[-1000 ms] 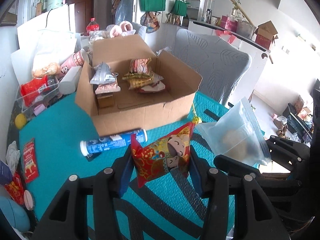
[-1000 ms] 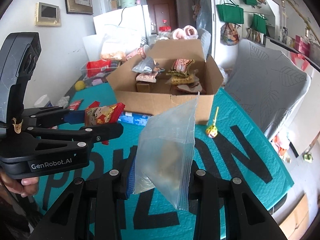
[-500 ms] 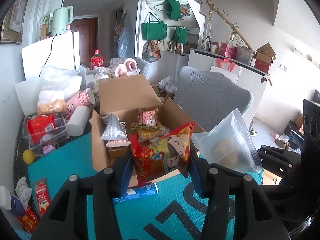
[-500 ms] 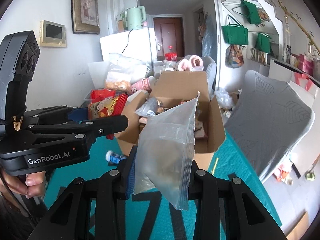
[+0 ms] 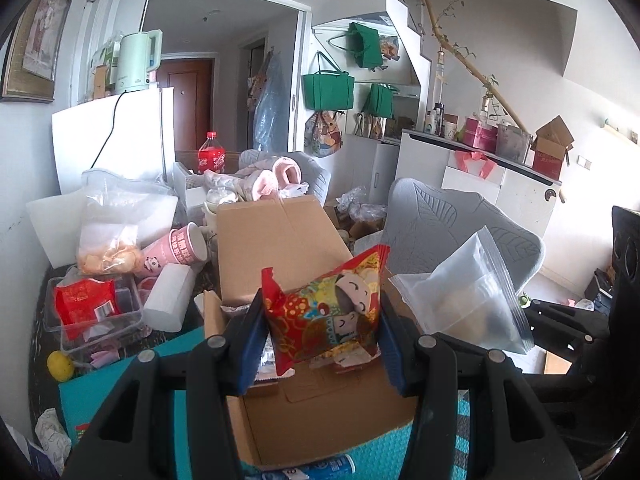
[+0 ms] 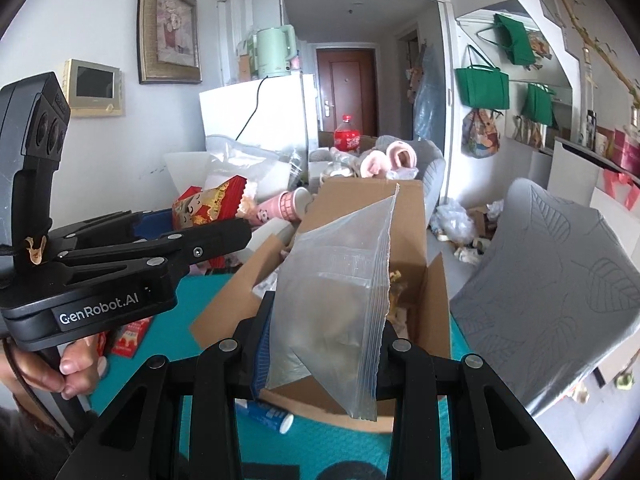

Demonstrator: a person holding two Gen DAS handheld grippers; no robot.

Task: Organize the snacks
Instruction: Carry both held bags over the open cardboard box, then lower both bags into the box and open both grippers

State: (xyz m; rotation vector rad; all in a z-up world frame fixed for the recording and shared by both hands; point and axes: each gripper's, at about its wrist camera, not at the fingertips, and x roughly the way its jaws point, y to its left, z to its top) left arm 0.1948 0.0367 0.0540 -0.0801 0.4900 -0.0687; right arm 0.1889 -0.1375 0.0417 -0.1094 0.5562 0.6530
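My left gripper (image 5: 322, 344) is shut on a red snack packet (image 5: 326, 312) printed with cartoon figures, held above the open cardboard box (image 5: 280, 240). My right gripper (image 6: 320, 348) is shut on a clear zip bag (image 6: 336, 304) with something pale inside, also over the box (image 6: 360, 208). That zip bag (image 5: 464, 300) shows at the right of the left wrist view. The left gripper (image 6: 224, 220) with its red packet (image 6: 208, 204) shows at the left of the right wrist view. Several snack packets lie in the box, mostly hidden behind the held items.
A blue-and-white tube (image 6: 266, 416) lies on the teal mat (image 6: 208, 296) before the box. Left of the box stand a clear bin with a red packet (image 5: 86, 306), pink cups (image 5: 176, 250) and a chip bag (image 5: 108, 252). A grey chair (image 5: 460, 220) stands right.
Both grippers rose and moved forward with their packets, from in front of the box to above its opening. The box now fills the lower middle of both views.
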